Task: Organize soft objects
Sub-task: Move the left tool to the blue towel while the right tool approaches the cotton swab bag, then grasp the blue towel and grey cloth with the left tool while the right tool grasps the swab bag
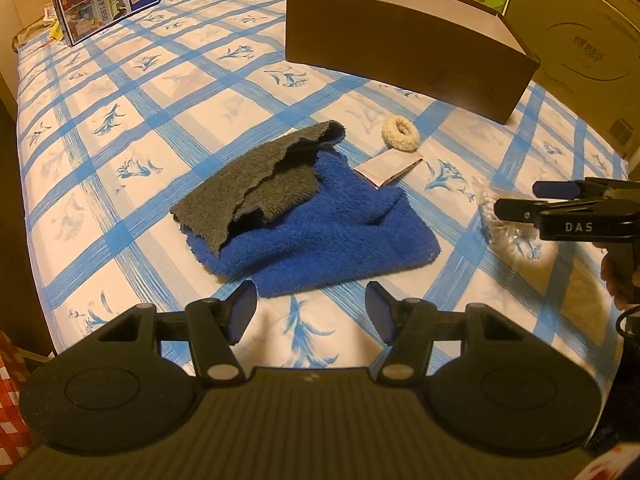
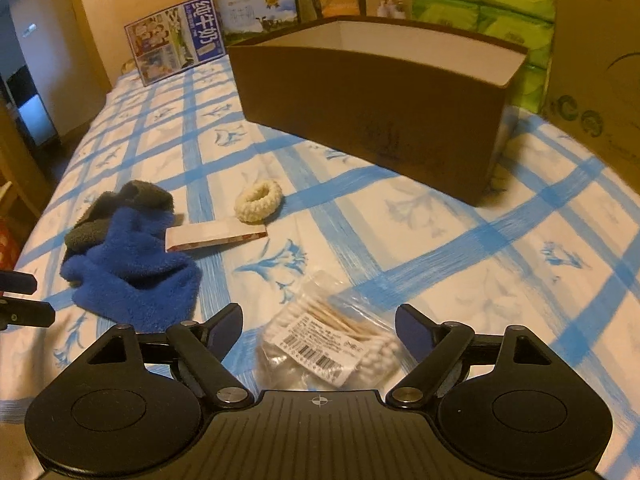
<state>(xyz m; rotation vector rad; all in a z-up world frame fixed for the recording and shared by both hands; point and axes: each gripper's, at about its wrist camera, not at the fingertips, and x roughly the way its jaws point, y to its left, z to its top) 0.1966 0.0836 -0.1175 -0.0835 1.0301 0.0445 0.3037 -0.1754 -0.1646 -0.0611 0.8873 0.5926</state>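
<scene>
A blue-and-grey fluffy cloth [image 1: 304, 216] lies crumpled on the blue-checked bedsheet, also in the right wrist view [image 2: 132, 256]. A cream scrunchie [image 1: 401, 130] [image 2: 258, 196] lies beyond it. A clear bag of cotton swabs [image 2: 332, 336] [image 1: 500, 220] lies to the right. My left gripper [image 1: 312, 308] is open, just short of the cloth's near edge. My right gripper [image 2: 320, 324] is open, with the swab bag lying between its fingers; it shows in the left wrist view [image 1: 516, 200].
An open brown box [image 1: 400, 40] [image 2: 372, 96] stands behind the objects. A small flat paper packet [image 1: 388, 168] [image 2: 212, 236] lies between cloth and scrunchie. A milk carton box [image 1: 100, 0], green tissue packs [image 2: 480, 12] and a large cardboard carton [image 1: 592, 40] line the back and right.
</scene>
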